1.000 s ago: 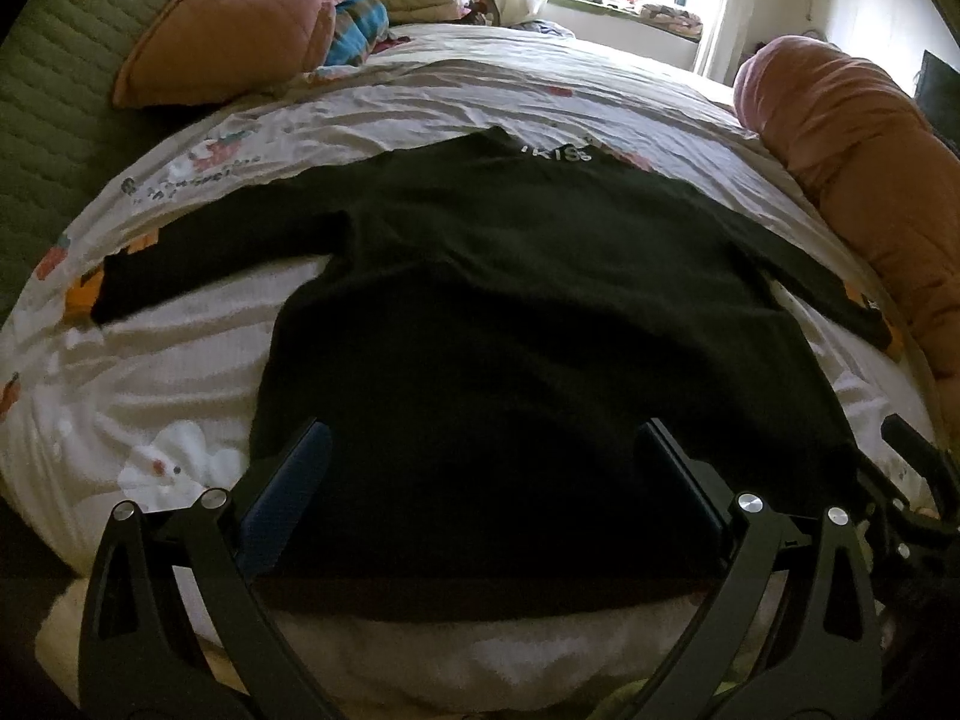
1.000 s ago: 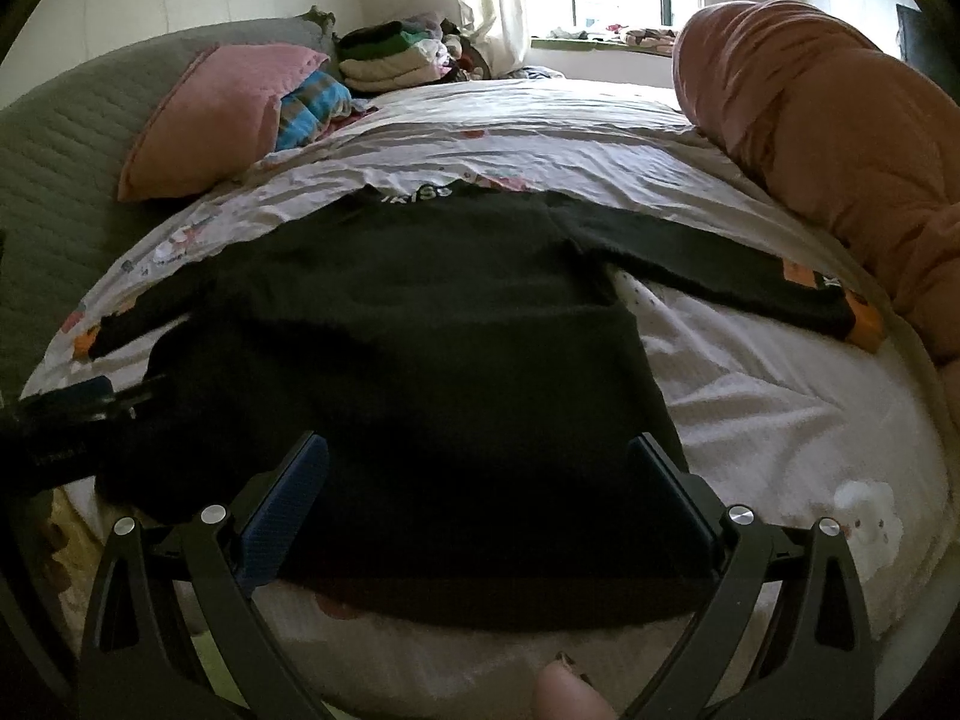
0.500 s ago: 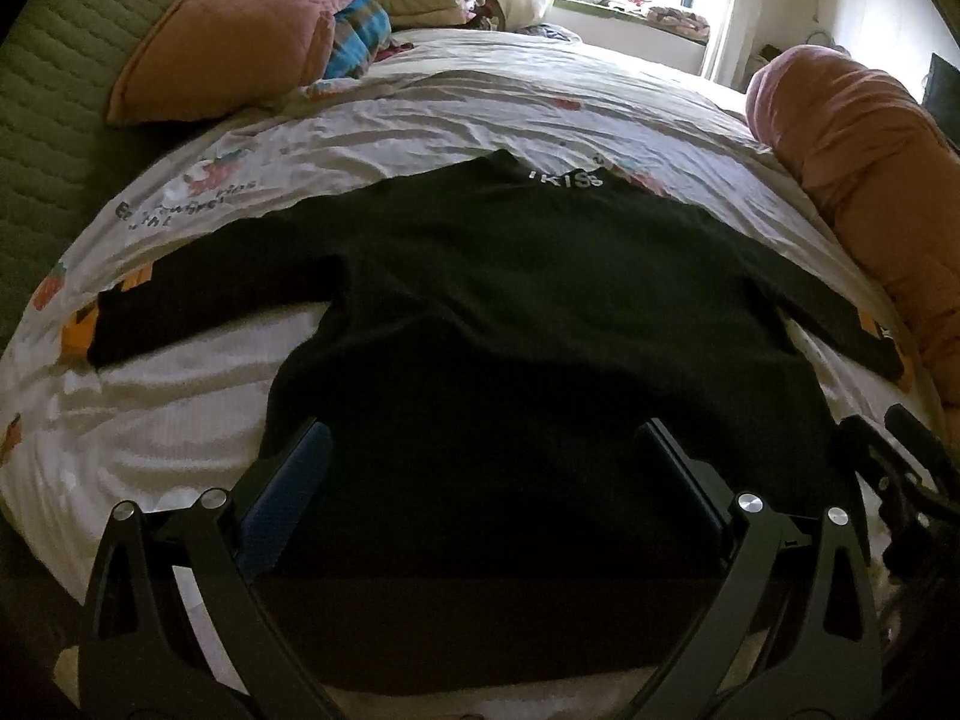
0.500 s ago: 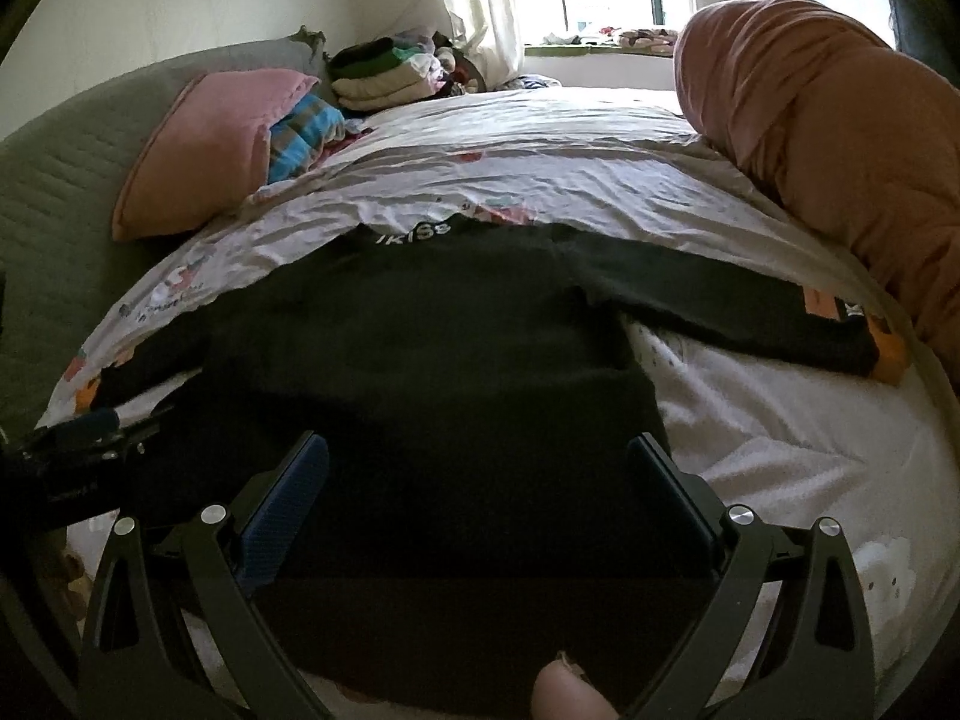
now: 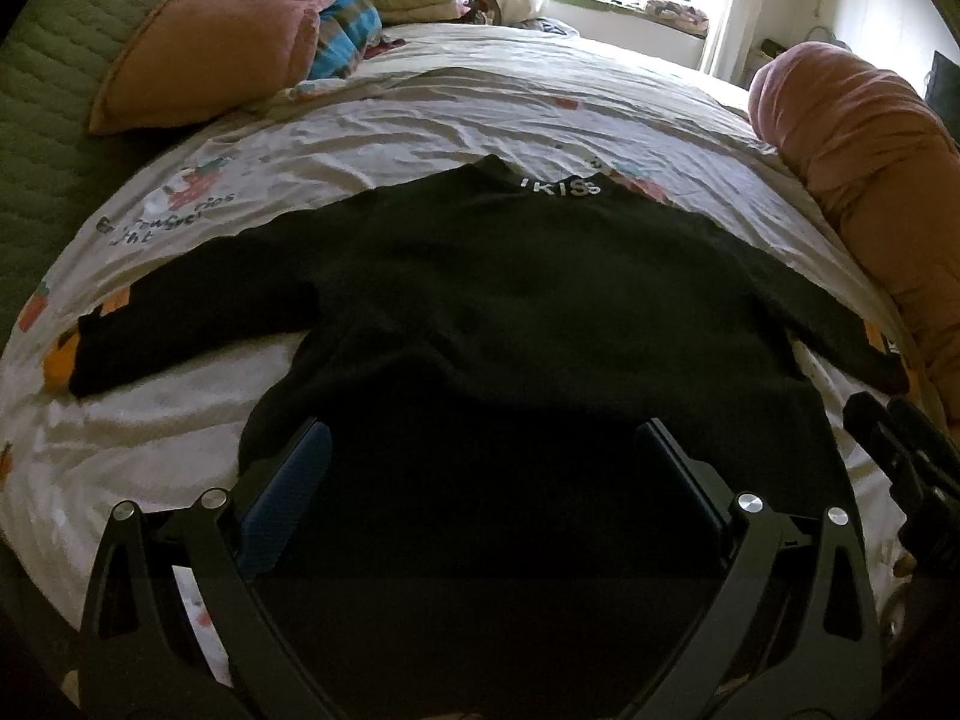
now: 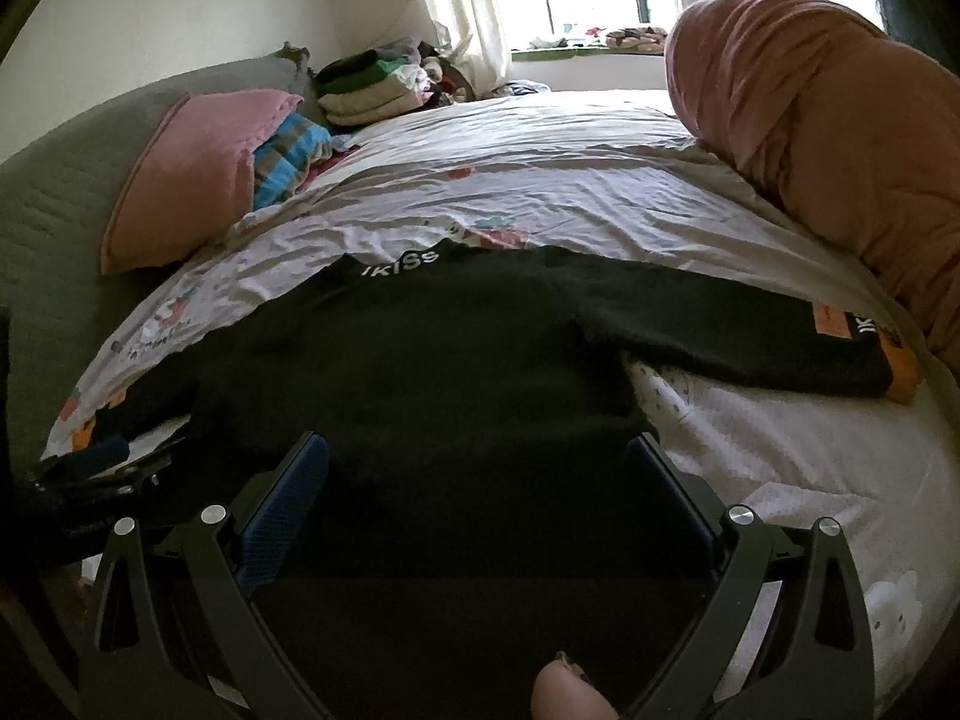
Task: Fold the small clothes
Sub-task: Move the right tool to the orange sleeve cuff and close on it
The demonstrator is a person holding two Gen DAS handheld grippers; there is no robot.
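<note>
- Left hand-held gripper (image 5: 480,468) hangs low over the hem end of the black sweater (image 5: 510,312), fingers spread wide, nothing between them.
- Right hand-held gripper (image 6: 480,474) does the same just alongside, jaws wide apart over the dark fabric, gripping nothing.
- The sweater lies flat on the bed (image 5: 420,120), straight ahead of both grippers, collar with white lettering (image 5: 561,187) at the far end.
- One sleeve (image 5: 180,324) stretches out to the left of the left gripper; the other sleeve (image 6: 750,336) runs out to the right of the right gripper, its orange-edged cuff (image 6: 894,354) close to a rolled brownish-pink quilt (image 6: 810,120).
- A fingertip (image 6: 567,693) shows at the bottom edge of the right wrist view.
- Far ahead to the left: a pink pillow (image 5: 216,36) and a stack of folded clothes (image 6: 372,90).
</note>
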